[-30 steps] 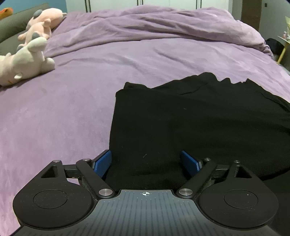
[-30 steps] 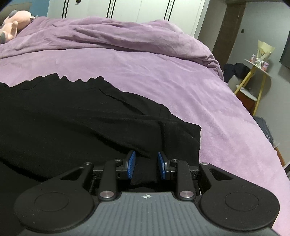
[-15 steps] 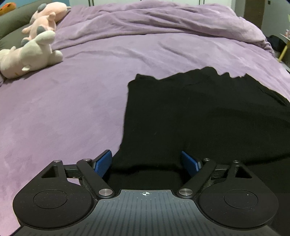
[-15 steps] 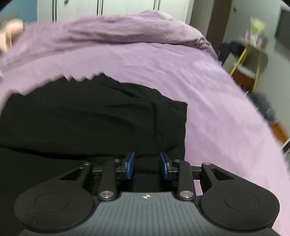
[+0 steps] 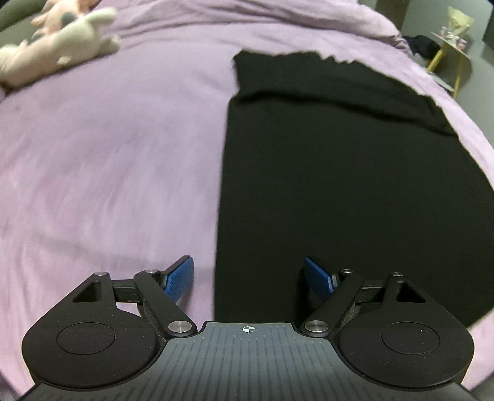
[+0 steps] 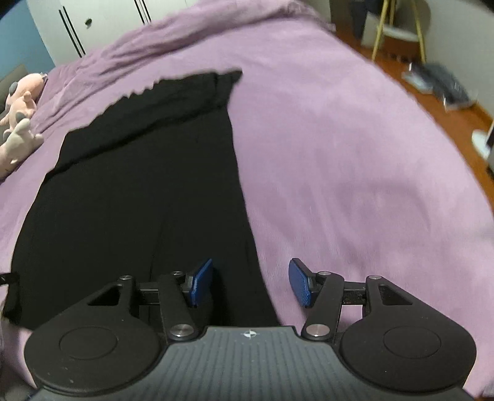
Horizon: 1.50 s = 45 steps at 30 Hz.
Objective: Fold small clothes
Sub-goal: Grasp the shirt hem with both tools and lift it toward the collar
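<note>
A black garment (image 5: 339,172) lies flat on the purple bed, folded into a long rectangle, with a jagged far hem. My left gripper (image 5: 250,279) is open above its near left edge, which runs between the blue pads. The garment also shows in the right wrist view (image 6: 148,185). My right gripper (image 6: 250,282) is open above its near right edge, holding nothing.
The purple bedspread (image 5: 108,148) surrounds the garment. Plush toys (image 5: 58,46) lie at the far left of the bed. A yellow-legged side table (image 5: 454,40) stands off the bed's right side, over a wooden floor (image 6: 447,101). White wardrobe doors (image 6: 92,24) are behind.
My right gripper has opened, letting go of the garment's corner. Both grippers have pulled back and up. The garment now lies flat in a narrower fold.
</note>
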Available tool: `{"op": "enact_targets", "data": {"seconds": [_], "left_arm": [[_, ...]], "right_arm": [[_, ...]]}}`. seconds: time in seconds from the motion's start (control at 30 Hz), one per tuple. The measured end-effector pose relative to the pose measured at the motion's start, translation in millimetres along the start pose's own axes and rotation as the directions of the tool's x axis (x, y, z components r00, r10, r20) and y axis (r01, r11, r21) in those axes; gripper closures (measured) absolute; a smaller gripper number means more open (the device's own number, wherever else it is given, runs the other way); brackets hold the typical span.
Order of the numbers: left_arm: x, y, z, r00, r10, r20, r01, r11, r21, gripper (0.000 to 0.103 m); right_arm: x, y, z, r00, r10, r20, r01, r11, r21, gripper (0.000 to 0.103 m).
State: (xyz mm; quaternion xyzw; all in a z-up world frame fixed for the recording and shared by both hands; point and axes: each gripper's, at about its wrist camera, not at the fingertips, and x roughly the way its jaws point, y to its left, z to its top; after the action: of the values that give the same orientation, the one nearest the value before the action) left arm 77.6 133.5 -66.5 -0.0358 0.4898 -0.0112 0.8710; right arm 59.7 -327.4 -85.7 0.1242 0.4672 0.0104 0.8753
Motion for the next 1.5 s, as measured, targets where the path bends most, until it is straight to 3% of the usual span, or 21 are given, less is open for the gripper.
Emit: {"op": "enact_targets", "data": {"seconds": [0.13, 0.23, 0.33, 0.4, 0.43, 0.5, 0.6, 0.73, 0.83, 0.97, 1.03, 1.13, 1.23, 1.33, 1.43, 1.47, 1.5], "left_arm": [[-4.3, 10.7, -21.6, 0.999, -0.037, -0.021, 0.036, 0.998, -0.055, 0.019], [-8.4, 13.8, -24.5, 0.998, -0.068, -0.018, 0.066, 0.995, -0.075, 0.023], [-9.4, 17.4, -23.0, 0.992, -0.123, -0.033, 0.12, 0.989, -0.089, 0.046], [-7.5, 19.2, -22.3, 0.991, -0.121, -0.049, 0.117, 0.99, -0.083, 0.063], [-7.2, 21.2, -22.1, 0.991, -0.118, -0.057, 0.114, 0.99, -0.078, 0.069], [-7.9, 25.3, -18.6, 0.987, -0.149, -0.066, 0.144, 0.987, -0.079, 0.096], [-13.4, 31.5, -14.4, 0.969, -0.24, -0.064, 0.232, 0.966, -0.118, 0.097], [-28.2, 36.5, 3.6, 0.927, -0.374, 0.017, 0.37, 0.909, -0.193, 0.097], [-35.1, 42.9, 26.7, 0.894, -0.437, 0.099, 0.448, 0.859, -0.249, 0.097], [-32.9, 49.5, 60.7, 0.875, -0.451, 0.175, 0.484, 0.823, -0.298, 0.097], [-24.2, 55.3, 80.4, 0.881, -0.425, 0.208, 0.472, 0.813, -0.341, 0.097], [-0.8, 58.1, 106.6, 0.913, -0.337, 0.229, 0.403, 0.826, -0.394, 0.097], [22.7, 66.5, 119.9, 0.928, -0.302, 0.219, 0.371, 0.804, -0.465, 0.097], [49.0, 65.0, 129.3, 0.947, -0.263, 0.183, 0.32, 0.812, -0.488, 0.097], [62.2, 68.7, 130.8, 0.96, -0.233, 0.152, 0.278, 0.82, -0.5, 0.094], [62.8, 71.6, 129.6, 0.961, -0.226, 0.16, 0.276, 0.823, -0.497, 0.09], [59.5, 74.3, 126.5, 0.96, -0.21, 0.187, 0.277, 0.826, -0.491, 0.077]], "right_arm": [[3.5, -1.3, -11.8, 0.998, 0.047, -0.031, -0.047, 0.999, 0.028, 0.049], [2.7, 2.7, -10.4, 0.998, 0.055, -0.038, -0.055, 0.998, 0.003, 0.066], [2.1, 11.3, -8.8, 0.998, 0.035, -0.054, -0.038, 0.997, -0.064, 0.079], [2.3, 13.3, -7.6, 0.996, 0.053, -0.065, -0.058, 0.995, -0.076, 0.093], [2.7, 13.0, -7.5, 0.994, 0.073, -0.076, -0.079, 0.994, -0.072, 0.094], [5.4, 11.6, -4.7, 0.987, 0.127, -0.094, -0.131, 0.99, -0.044, 0.095], [9.2, -1.3, 4.6, 0.962, 0.252, -0.105, -0.245, 0.966, 0.076, 0.097], [10.2, -17.9, 26.7, 0.908, 0.419, -0.027, -0.403, 0.887, 0.225, 0.097], [15.5, -21.6, 49.0, 0.882, 0.47, 0.041, -0.462, 0.841, 0.282, 0.098], [31.7, -17.4, 81.4, 0.876, 0.469, 0.114, -0.48, 0.819, 0.315, 0.098], [41.5, -16.2, 95.1, 0.887, 0.44, 0.136, -0.46, 0.827, 0.325, 0.098], [64.0, -18.9, 116.5, 0.907, 0.392, 0.156, -0.421, 0.823, 0.383, 0.098], [84.3, -21.6, 136.1, 0.93, 0.327, 0.169, -0.368, 0.819, 0.441, 0.098], [102.3, -24.9, 143.3, 0.944, 0.29, 0.155, -0.329, 0.817, 0.475, 0.097], [101.8, -20.7, 147.4, 0.961, 0.23, 0.152, -0.273, 0.867, 0.417, 0.093], [95.5, -20.0, 146.5, 0.961, 0.204, 0.185, -0.262, 0.884, 0.387, 0.09], [87.8, -19.7, 145.5, 0.959, 0.177, 0.221, -0.247, 0.904, 0.348, 0.077]]}}
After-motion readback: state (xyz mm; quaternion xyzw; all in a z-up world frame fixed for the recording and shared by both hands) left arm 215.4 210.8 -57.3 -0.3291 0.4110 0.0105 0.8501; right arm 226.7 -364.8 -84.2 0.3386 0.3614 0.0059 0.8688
